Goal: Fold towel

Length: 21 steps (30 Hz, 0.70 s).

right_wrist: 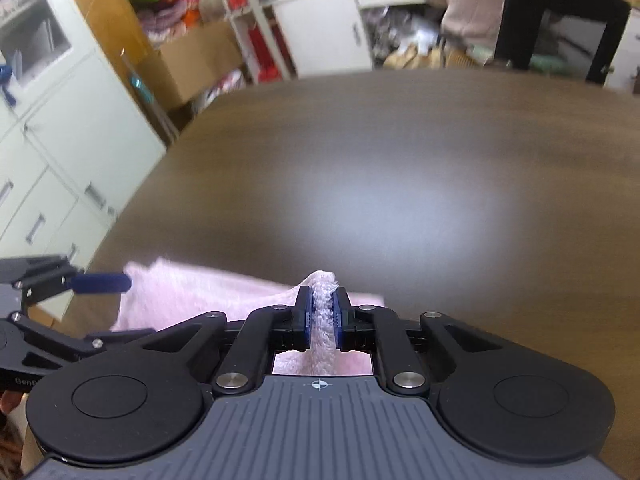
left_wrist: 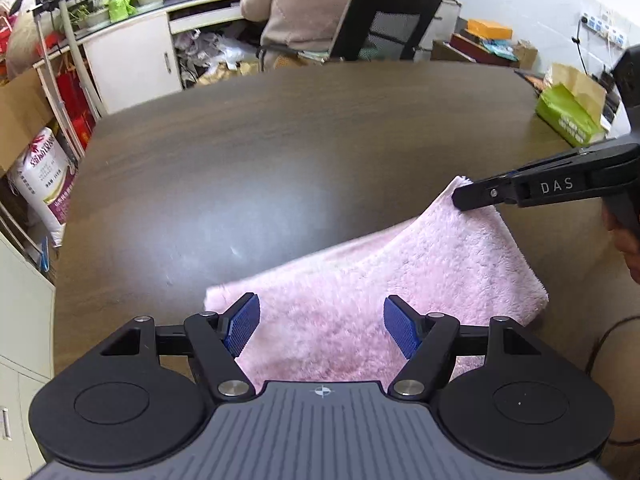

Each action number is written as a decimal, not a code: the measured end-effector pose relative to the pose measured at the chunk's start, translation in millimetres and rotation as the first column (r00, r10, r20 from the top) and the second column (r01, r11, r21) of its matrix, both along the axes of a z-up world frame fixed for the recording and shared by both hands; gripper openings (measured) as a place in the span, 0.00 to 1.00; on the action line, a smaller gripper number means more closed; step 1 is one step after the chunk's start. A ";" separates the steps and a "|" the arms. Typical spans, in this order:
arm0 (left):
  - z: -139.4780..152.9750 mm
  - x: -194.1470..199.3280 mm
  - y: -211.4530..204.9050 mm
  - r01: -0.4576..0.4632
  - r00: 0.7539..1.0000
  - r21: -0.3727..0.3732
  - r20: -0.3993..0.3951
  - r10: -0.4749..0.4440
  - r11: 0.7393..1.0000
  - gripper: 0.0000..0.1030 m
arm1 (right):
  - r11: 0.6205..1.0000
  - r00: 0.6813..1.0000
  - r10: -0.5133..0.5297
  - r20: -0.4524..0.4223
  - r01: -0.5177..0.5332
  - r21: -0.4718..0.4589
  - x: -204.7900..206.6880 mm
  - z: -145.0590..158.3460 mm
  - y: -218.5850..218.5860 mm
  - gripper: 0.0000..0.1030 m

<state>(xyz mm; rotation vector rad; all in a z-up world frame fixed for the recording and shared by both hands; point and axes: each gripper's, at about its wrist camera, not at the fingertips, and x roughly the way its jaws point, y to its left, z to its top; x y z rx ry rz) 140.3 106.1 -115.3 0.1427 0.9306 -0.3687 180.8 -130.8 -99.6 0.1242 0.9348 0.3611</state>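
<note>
A: Right, where does the pink towel (left_wrist: 360, 300) sit from the left gripper (left_wrist: 322, 326)?

B: Directly under and ahead of it, on the dark wooden table (left_wrist: 280, 140). The blue pads (left_wrist: 242, 322) stand far apart with only towel pile showing below the gap; neither pad presses on the cloth, so that tool is spread wide and holds nothing.

A: And the other one?

B: The right gripper (right_wrist: 322, 312) has its jaws drawn in narrow on a ridge of the towel (right_wrist: 192, 296). In its own view, a strip of pink pile stands pinched between the two pads and pokes out just past the tips. From the left wrist view, the same tool (left_wrist: 480, 194) comes in from the right and clamps the towel's far corner, lifted clear of the table so the cloth slopes down from it towards the left tool.

A: Anything else beyond the tips?

B: Past the towel the tabletop is bare. To the far right of the left tool lies a green tissue pack (left_wrist: 568, 114). Behind the table, a person in a beige top (left_wrist: 304, 0) sits on a black office chair (left_wrist: 384, 20), back turned, at a white counter.
</note>
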 end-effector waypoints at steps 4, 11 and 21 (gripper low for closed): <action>-2.7 7.9 -0.4 -0.043 0.999 -0.015 -0.021 0.043 0.999 0.79 | 0.996 0.997 -0.079 -0.008 0.079 -0.049 6.6 -8.5 -3.8 0.11; -18.8 14.9 -4.1 -0.096 0.991 0.022 -0.088 0.098 0.995 0.79 | 0.992 0.996 -0.083 -0.036 0.078 -0.103 7.8 -21.2 0.8 0.27; -7.6 -0.2 -1.6 -0.142 0.988 -0.019 -0.060 0.140 0.990 0.79 | 0.993 0.998 0.056 -0.006 -0.056 -0.101 -28.6 10.1 15.9 0.43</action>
